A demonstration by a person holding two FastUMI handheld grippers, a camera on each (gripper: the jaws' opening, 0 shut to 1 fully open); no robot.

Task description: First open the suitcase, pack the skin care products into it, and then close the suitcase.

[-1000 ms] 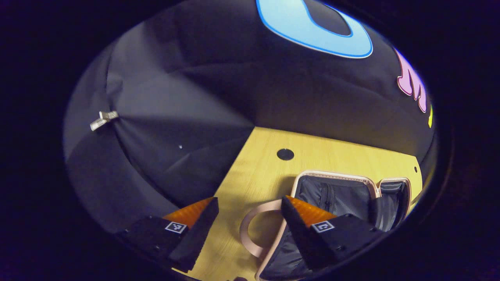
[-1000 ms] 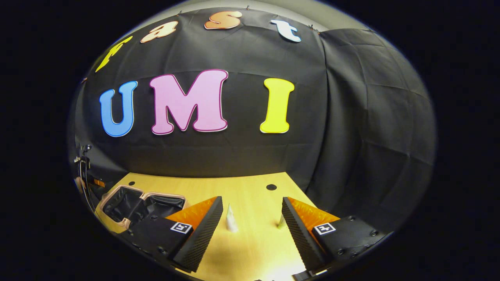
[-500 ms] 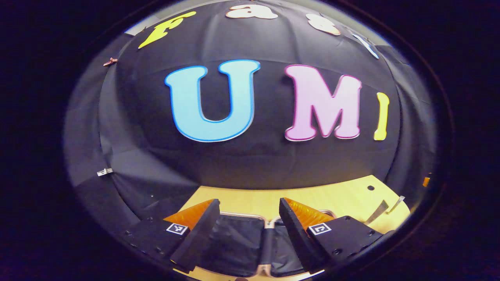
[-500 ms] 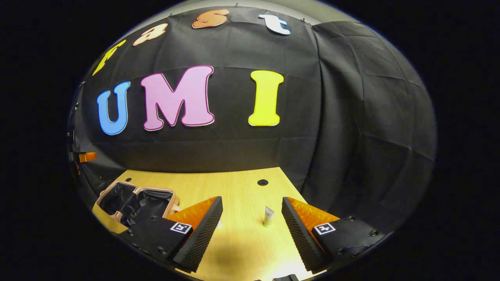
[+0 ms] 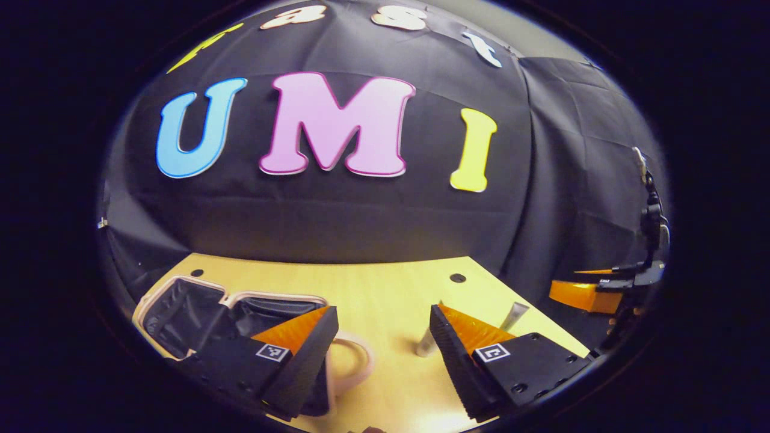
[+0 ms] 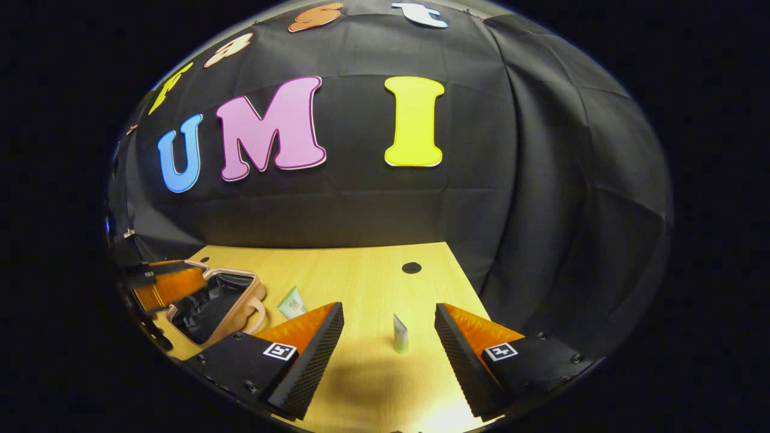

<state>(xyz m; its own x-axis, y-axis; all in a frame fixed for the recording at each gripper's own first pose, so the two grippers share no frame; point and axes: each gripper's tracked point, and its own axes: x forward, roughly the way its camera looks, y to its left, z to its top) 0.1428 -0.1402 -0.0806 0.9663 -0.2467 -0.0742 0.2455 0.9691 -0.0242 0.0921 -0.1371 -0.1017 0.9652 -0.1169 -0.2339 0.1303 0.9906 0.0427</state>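
Observation:
The pink suitcase [image 5: 180, 304] lies open on the wooden table [image 5: 385, 288], its black lining showing and its handle [image 5: 356, 361] toward me. My left gripper [image 5: 382, 311] is open just right of it, nothing between its fingers. A small tube [image 5: 427, 343] stands by its right finger, and a second tube [image 5: 514, 316] lies farther right. In the right gripper view, a pale upright tube [image 6: 400, 334] stands on the table just ahead of my open right gripper [image 6: 388, 307]. A green-white tube [image 6: 293, 302] lies beside the suitcase [image 6: 210, 304].
A round dark hole [image 6: 411, 267] marks the table near the back edge. The other gripper's orange finger [image 5: 577, 296] shows at the far right in the left gripper view. Black cloth walls close the table's back and right sides.
The left gripper view has swung from over the open suitcase to its right, toward the tubes. The right gripper has shifted so the upright tube now stands centred ahead of its fingers.

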